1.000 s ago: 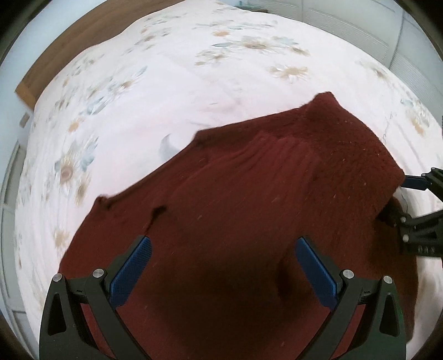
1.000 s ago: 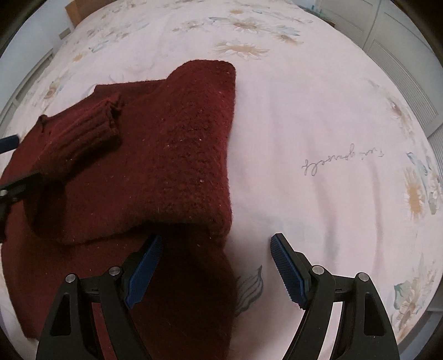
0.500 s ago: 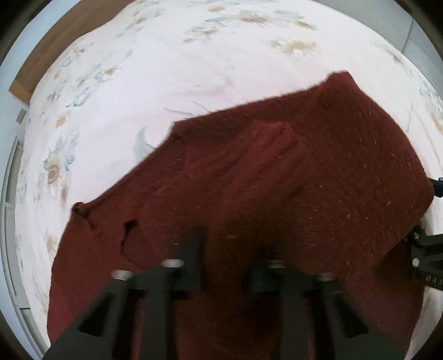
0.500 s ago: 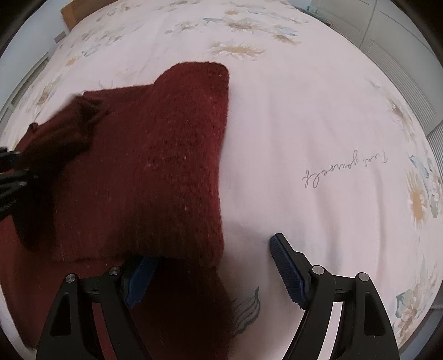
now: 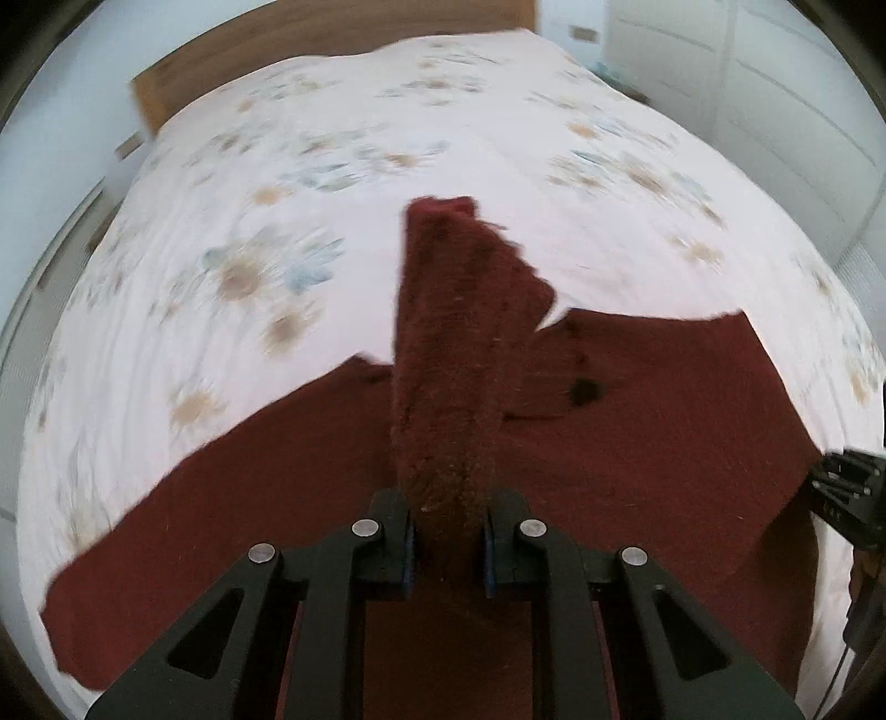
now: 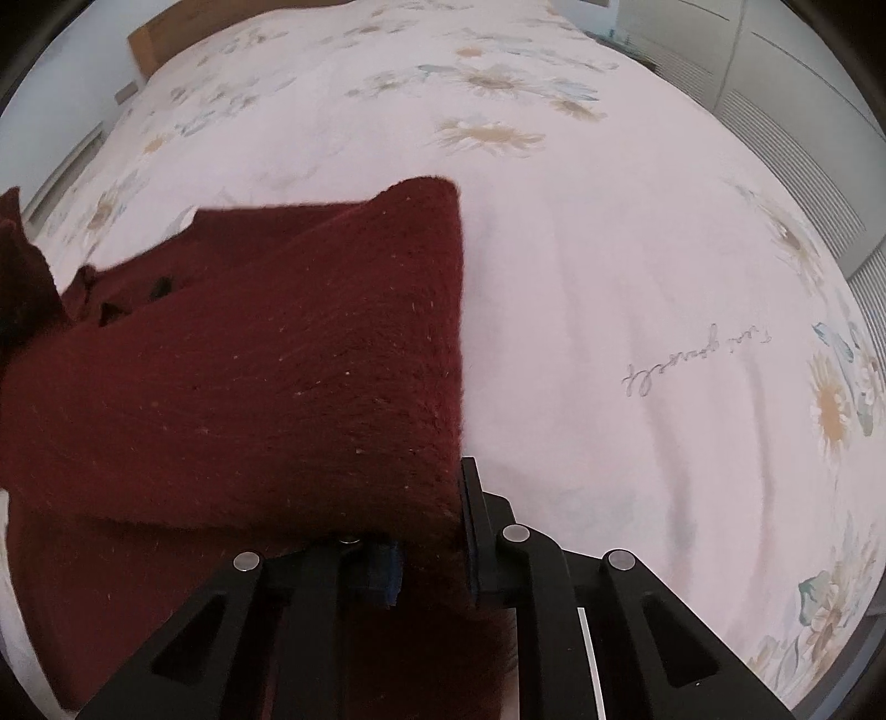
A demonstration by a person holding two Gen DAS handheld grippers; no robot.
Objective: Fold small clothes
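Note:
A dark red knitted sweater lies spread on the bed. My left gripper is shut on one sleeve, which stands up from the jaws as a narrow strip above the sweater's body. In the right wrist view, my right gripper is shut on the near corner of the sweater's folded right side; the fabric covers the left finger. The lifted sleeve shows at that view's left edge. The right gripper's black frame appears at the right edge of the left wrist view.
The bed carries a pale sheet printed with flowers and a line of script. A wooden headboard stands at the far end. White cupboard doors run along the right side.
Both grippers went from open to shut. The left one closed on the sleeve and swung it up off the sweater. The right one closed on the folded edge and stayed in place.

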